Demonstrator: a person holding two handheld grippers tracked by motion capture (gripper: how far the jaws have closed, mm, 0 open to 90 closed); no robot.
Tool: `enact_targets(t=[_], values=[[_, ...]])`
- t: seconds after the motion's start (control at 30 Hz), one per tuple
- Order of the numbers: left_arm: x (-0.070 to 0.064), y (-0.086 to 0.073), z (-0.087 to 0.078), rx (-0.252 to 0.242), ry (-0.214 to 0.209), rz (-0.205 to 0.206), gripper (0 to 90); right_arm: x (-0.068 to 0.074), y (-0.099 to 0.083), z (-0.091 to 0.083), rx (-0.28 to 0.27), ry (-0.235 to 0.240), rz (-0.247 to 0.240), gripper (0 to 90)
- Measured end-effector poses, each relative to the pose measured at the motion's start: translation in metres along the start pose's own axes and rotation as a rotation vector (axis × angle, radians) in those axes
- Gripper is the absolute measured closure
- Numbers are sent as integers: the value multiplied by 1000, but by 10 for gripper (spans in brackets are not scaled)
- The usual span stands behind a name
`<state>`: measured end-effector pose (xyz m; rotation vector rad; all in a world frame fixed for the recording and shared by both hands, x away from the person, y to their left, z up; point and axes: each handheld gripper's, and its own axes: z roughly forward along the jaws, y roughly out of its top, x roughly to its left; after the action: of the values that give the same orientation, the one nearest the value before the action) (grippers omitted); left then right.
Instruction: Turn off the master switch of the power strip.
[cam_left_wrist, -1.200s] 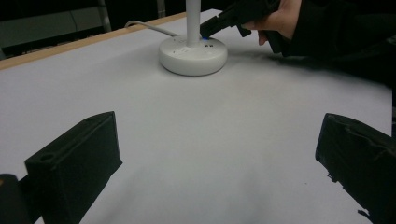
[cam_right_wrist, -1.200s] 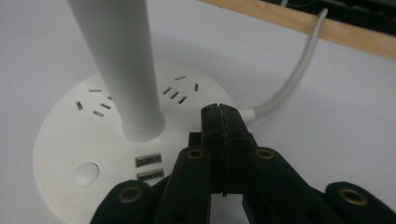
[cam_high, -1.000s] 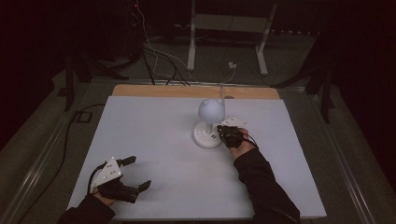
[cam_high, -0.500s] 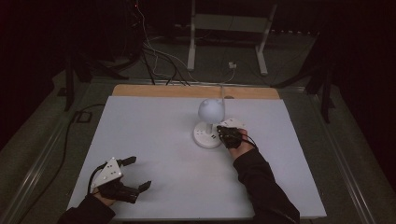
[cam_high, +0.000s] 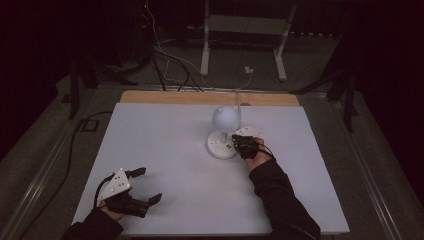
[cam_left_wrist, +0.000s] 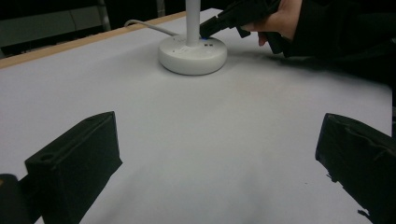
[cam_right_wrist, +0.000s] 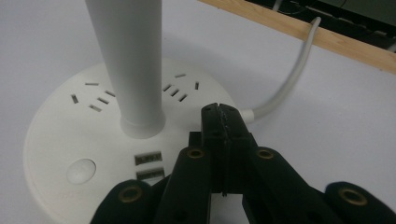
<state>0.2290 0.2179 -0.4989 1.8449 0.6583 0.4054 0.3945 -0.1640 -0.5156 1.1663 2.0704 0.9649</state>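
Our right gripper (cam_right_wrist: 219, 112) has its jaws pressed tight together with nothing between them, and their tips rest over the round white base (cam_right_wrist: 70, 140) of the desk lamp (cam_high: 225, 131), just right of its upright stem (cam_right_wrist: 128, 65). In the right gripper view we see socket slots on the far part of that base, two USB ports and a round button on its near part, and a white cord (cam_right_wrist: 289, 79) leaving the base toward the wooden strip (cam_high: 210, 97) at the far edge of the table (cam_high: 165, 145).

From the high view, the lamp stands a little right of the table's centre, toward the far side, its globe-shaped head (cam_high: 226, 118) above the base, with our right gripper (cam_high: 240, 144) touching the base's right side.

Our left gripper (cam_high: 145, 186) sits at the near left corner with its jaws spread wide and empty, well apart from the lamp. In the left gripper view its two black jaws frame bare white tabletop, with the lamp base (cam_left_wrist: 192, 53) and our right hand (cam_left_wrist: 280, 21) farther off.
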Motion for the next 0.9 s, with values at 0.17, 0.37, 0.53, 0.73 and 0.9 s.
enact_targets(t=[0.17, 0.37, 0.53, 0.73, 0.9], values=[[0, 0, -1, -2, 2, 2, 4, -3, -1, 0, -10, 18, 16, 900], [-1, 0, -1, -3, -2, 4, 4, -1, 0, 0, -6, 5, 0, 900], [0, 0, -1, -4, 3, 4, 4, -3, 1, -3, -26, 25, 31, 859], [1, 0, -1, -6, -1, -3, 4, -6, 7, -14, -77, 55, 42, 718], [1, 1, -2, -7, 0, -1, 4, -9, 10, -21, -103, 55, 33, 546]])
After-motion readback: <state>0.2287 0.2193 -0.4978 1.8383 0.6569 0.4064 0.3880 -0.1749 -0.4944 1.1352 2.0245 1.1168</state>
